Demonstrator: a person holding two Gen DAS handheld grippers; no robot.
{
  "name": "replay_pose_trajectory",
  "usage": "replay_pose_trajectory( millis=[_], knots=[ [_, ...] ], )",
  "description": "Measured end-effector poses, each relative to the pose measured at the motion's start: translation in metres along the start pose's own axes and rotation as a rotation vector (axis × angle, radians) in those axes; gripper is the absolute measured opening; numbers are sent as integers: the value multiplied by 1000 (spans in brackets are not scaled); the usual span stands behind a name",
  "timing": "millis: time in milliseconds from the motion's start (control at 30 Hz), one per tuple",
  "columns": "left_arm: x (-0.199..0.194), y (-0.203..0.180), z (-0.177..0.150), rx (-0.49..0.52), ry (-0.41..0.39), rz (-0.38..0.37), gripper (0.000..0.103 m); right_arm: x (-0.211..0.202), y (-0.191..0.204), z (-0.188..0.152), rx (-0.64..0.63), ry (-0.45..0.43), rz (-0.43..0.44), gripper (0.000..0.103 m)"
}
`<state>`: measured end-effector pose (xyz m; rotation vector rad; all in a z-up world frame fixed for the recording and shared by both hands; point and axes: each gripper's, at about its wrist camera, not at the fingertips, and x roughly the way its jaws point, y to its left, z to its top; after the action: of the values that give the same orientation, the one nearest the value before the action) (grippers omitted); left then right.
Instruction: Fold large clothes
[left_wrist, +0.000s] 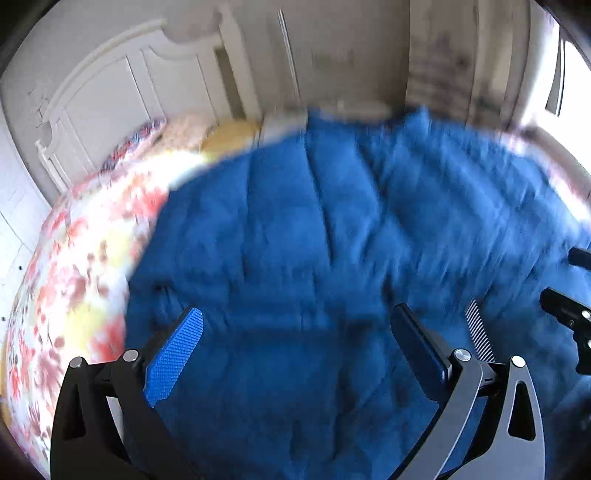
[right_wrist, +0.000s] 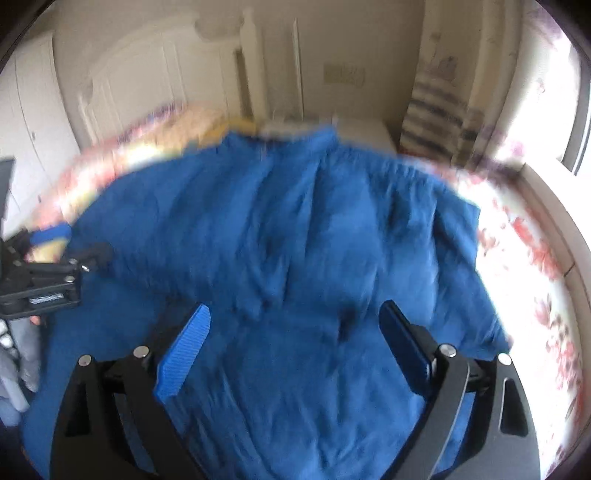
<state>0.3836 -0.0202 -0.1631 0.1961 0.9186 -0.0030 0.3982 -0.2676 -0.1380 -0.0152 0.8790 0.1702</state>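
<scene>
A large blue garment (left_wrist: 314, 240) lies spread and wrinkled on a bed with a floral sheet (left_wrist: 74, 277). My left gripper (left_wrist: 295, 325) is open and empty above the cloth near its left edge. In the right wrist view the same blue garment (right_wrist: 277, 240) fills the middle, and my right gripper (right_wrist: 295, 321) is open and empty above it. The right gripper's black body shows at the right edge of the left wrist view (left_wrist: 569, 321). The left gripper shows at the left edge of the right wrist view (right_wrist: 44, 280). Both views are motion-blurred.
A white headboard (left_wrist: 110, 92) and pillows (left_wrist: 207, 133) stand at the far left of the bed. A wall and wardrobe doors (right_wrist: 332, 55) are behind. A bright window (right_wrist: 554, 92) is at the right. The floral sheet (right_wrist: 535, 277) shows right of the garment.
</scene>
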Motion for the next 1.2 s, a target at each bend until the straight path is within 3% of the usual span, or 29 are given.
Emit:
replay_pose_trajectory(
  millis=[33,133,200,267,333,433,967,1100,1200],
  knots=[
    [6,-1,-6,0,22,-2,99,12,1,-7,-2,49,-20,94],
    [-3,9,-13,-48,25,-9,99,13,0,-10,27,67,-42,95],
    [-20,12,-19,-58,-12,-13,98,3,2,-11,72,80,-48,95],
    [-31,9,-30,-36,-44,-15,98,-17,12,-15,59,32,1,95],
    [-24,4,-44,3,-26,23,99,-26,30,-27,-14,2,26,98],
    [-24,14,-50,-47,-18,-7,99,-4,40,-44,-77,62,-21,100],
    [-64,28,-88,-64,-57,27,98,-40,33,-78,-28,46,-62,100],
    [-99,18,-106,-66,-107,-35,98,-72,39,-90,-16,-14,-23,100],
    [-109,-11,-125,11,-103,-65,98,-86,55,-104,-62,-15,25,100]
  ],
)
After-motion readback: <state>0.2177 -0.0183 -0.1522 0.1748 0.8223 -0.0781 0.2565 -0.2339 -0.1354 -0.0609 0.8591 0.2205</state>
